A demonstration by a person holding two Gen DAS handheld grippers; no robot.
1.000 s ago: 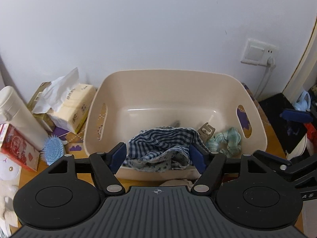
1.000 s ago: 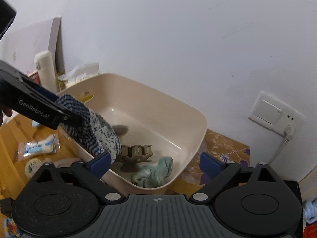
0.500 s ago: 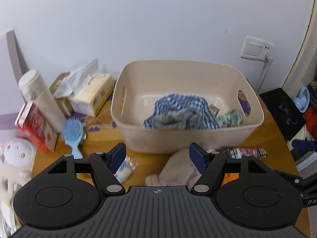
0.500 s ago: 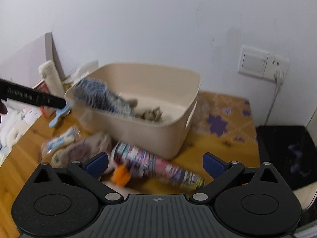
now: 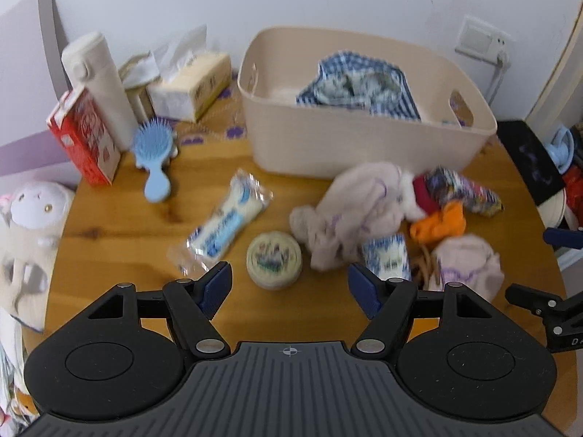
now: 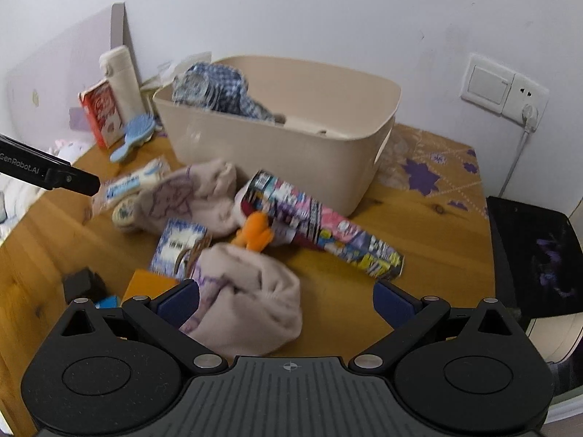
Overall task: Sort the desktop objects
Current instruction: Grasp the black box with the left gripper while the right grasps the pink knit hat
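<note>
Beside the bin (image 6: 277, 134), tube (image 6: 324, 225) lengthwise

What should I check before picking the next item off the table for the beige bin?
1. Left hand-held gripper open and empty: ok.
2. Right hand-held gripper open, pads pressing nothing: ok.
3. Checked cloth inside the beige bin: ok, though it mounds above the rim.
4. Room left in the bin: cannot tell, the floor is mostly hidden.
5. Nearest target to the left gripper, the round tin, standing apart from the pink cloth: ok.
6. Pink bundle ahead of the right gripper free of the things behind it: cannot tell, they overlap.
</note>
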